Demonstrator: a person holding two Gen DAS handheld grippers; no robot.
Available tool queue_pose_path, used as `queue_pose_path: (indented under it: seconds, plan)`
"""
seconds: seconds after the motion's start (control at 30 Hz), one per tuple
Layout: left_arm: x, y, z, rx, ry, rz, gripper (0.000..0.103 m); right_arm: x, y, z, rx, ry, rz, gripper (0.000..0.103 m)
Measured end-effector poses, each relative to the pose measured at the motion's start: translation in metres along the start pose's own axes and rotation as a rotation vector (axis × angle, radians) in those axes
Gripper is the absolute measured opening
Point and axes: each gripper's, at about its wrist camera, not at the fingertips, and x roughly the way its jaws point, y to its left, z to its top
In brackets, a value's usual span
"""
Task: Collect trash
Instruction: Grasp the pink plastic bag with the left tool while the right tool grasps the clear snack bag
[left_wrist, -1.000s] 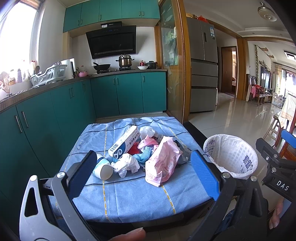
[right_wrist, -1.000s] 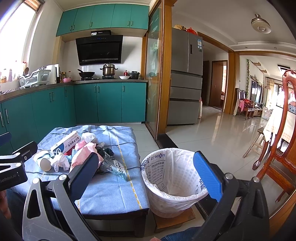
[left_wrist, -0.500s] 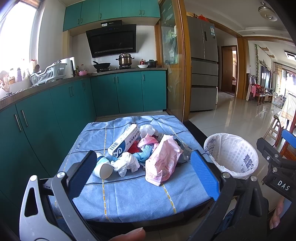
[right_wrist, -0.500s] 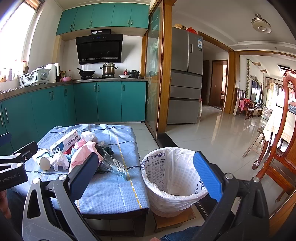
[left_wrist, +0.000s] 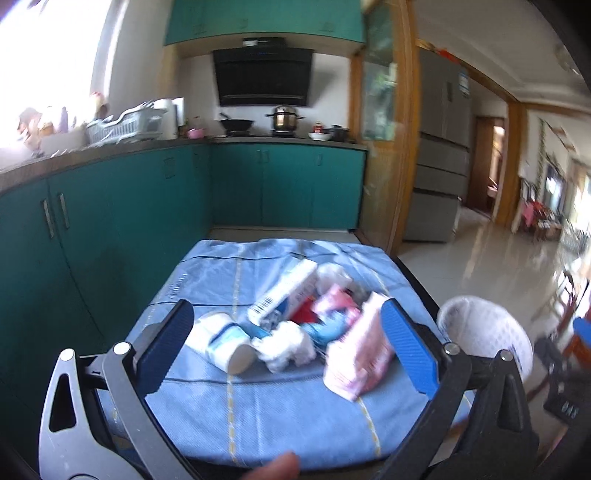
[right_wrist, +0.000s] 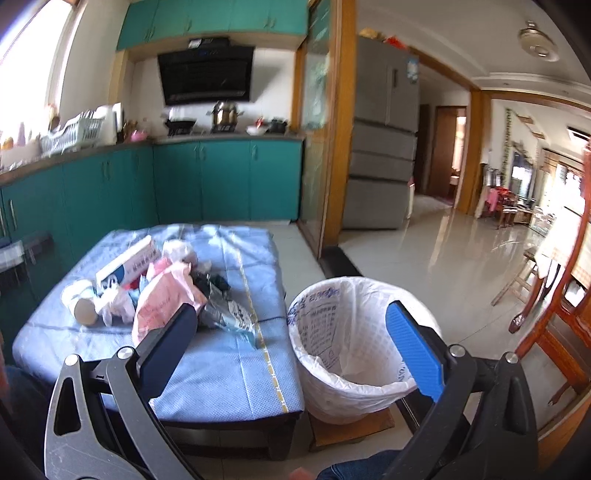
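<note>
A heap of trash lies on a low table under a blue cloth: a paper cup on its side, a crumpled white tissue, a white and blue box, a pink bag and a clear wrapper. My left gripper is open and empty, above the near side of the heap. My right gripper is open and empty, above the table's right edge. A bin with a white liner stands on the floor right of the table; it also shows in the left wrist view.
Teal kitchen cabinets run along the left and back. A grey fridge stands behind a wooden door frame. A wooden chair is at the right. Tiled floor lies beyond the bin.
Both grippers have moved forward and lower toward the table; the trash and bin appear larger and the views are motion-blurred. Both stay open.
</note>
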Motion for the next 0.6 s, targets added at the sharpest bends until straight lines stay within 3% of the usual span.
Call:
queue_pose_path:
  seconds: [0.1,0.13,0.23,0.33,0.4,0.47,0.5,0.53,0.6]
  plan:
    - [0.029,0.016,0.017,-0.024,0.019,0.015,0.100,0.031,0.005,0.003,-0.036,0.036,0.067,0.100]
    - [0.041,0.016,0.023,-0.019,0.034,0.006,0.095,0.044,0.008,0.004,-0.055,0.042,0.099,0.100]
    - [0.072,0.010,0.042,0.000,0.083,-0.045,0.079,0.082,0.029,0.010,-0.166,0.106,0.194,0.085]
    - [0.115,-0.014,0.063,0.058,0.172,-0.169,0.078,0.130,0.056,0.010,-0.297,0.247,0.332,0.080]
    - [0.131,-0.031,0.064,0.100,0.180,-0.214,0.078,0.158,0.071,0.005,-0.375,0.317,0.371,0.075]
    - [0.139,-0.043,0.052,0.139,0.159,-0.282,0.078,0.181,0.080,-0.001,-0.439,0.364,0.365,0.052]
    - [0.142,-0.047,0.044,0.159,0.164,-0.325,0.078,0.190,0.081,-0.003,-0.456,0.375,0.371,0.046]
    - [0.147,-0.051,0.030,0.199,0.195,-0.396,0.078,0.196,0.079,-0.003,-0.453,0.377,0.399,0.041]
    - [0.154,-0.056,0.013,0.252,0.258,-0.479,0.078,0.202,0.072,-0.002,-0.430,0.370,0.456,0.041]
